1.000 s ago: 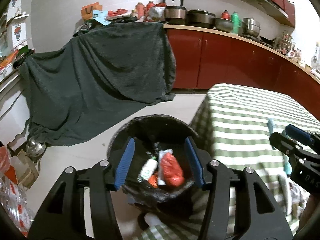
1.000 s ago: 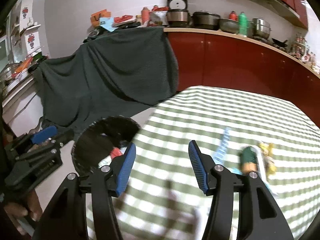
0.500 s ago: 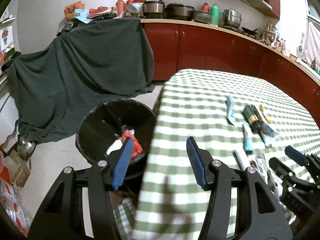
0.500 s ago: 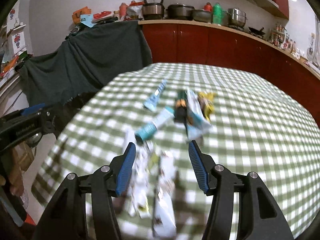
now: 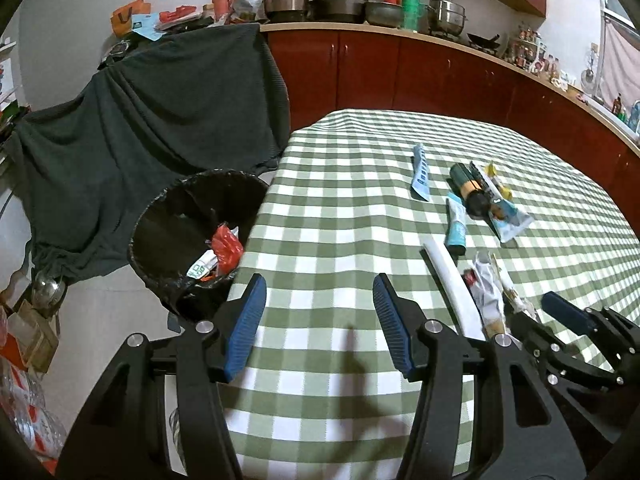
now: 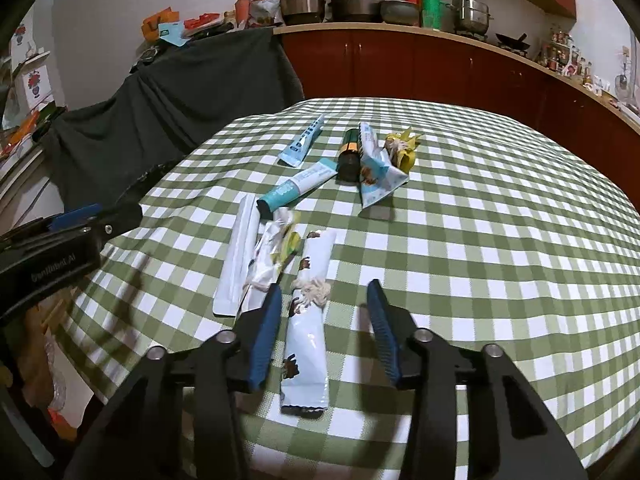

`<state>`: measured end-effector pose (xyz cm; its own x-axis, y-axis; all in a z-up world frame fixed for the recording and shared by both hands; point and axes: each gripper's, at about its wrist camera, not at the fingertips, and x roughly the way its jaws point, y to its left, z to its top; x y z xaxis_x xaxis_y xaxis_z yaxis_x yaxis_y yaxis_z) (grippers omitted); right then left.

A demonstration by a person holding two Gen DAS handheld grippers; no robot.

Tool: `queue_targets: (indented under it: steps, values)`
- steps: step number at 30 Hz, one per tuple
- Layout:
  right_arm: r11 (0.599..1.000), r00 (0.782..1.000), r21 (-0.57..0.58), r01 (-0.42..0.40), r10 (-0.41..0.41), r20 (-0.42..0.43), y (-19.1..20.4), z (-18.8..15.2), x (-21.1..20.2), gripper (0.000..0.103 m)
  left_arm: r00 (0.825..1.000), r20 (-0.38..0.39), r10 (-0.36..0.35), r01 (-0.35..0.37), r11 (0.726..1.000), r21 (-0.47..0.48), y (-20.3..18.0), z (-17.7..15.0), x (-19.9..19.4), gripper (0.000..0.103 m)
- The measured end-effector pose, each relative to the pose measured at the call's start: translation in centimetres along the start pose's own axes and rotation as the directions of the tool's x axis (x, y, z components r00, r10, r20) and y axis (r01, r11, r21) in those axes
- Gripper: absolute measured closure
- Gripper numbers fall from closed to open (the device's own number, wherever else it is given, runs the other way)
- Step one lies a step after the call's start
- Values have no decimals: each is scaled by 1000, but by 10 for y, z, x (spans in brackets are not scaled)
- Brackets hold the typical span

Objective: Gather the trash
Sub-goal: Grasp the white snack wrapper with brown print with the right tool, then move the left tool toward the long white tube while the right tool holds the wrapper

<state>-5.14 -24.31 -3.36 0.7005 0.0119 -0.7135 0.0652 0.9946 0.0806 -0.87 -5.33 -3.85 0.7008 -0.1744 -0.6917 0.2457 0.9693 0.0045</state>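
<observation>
A dark green cloth (image 5: 152, 120) fills the upper left of the left wrist view, draped in soft folds over something it hides completely; only clutter at its top edge shows. The table (image 6: 480, 240), under a green-and-white checked cloth, takes the middle of both views, and its near edge is cut off by the gripper frames. Red glossy cabinets (image 5: 400, 72) curve along the top, with metal pots on the counter too small to read. The bin (image 5: 168, 236), round and lined with a crinkled black bag, stands at centre left in the left wrist view, just beside the table's edge; the table hides its right rim, and inside lie a red crumpled wrapper and a white scrap, their print unreadable. The left gripper (image 5: 316, 316), black frame with ribbed blue pads, hangs over bare cloth at the lower middle, jaws apart with nothing between them. The right gripper (image 6: 322, 316) sits at the lower middle of its own view; its jaws are closing around a long pale blue wrapper (image 6: 308, 340), glossy and flat with a torn, crumpled band across it, and the pads do not press on it, a gap showing on the right side. Left of it lie a white flat sleeve (image 6: 238, 260) and a crumpled white-and-yellow wrapper (image 6: 272, 252), partly covered by the left pad. Farther up are a teal tube (image 6: 296, 188), a light blue sachet (image 6: 304, 144), a dark bottle (image 6: 350, 156) on its side, a blue pouch (image 6: 376, 176) leaning on it, and a yellow twist (image 6: 404, 144).
</observation>
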Motion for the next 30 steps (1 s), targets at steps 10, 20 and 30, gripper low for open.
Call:
queue_targets:
  steps: [10, 20, 30]
  values:
    - [1000, 1000, -4, 16, -16, 10, -7, -1, 0, 84, 1000, -13, -24, 24, 999, 24, -19, 0, 3, 48]
    - [999, 999, 29, 27, -28, 26, -25, 1, -4, 84, 998, -34, -51, 54, 996, 70, -50, 2, 14, 42]
    - [998, 999, 64, 18, -20, 26, -36, 4, -3, 84, 996, -58, -68, 73, 992, 105, -74, 4, 27, 40]
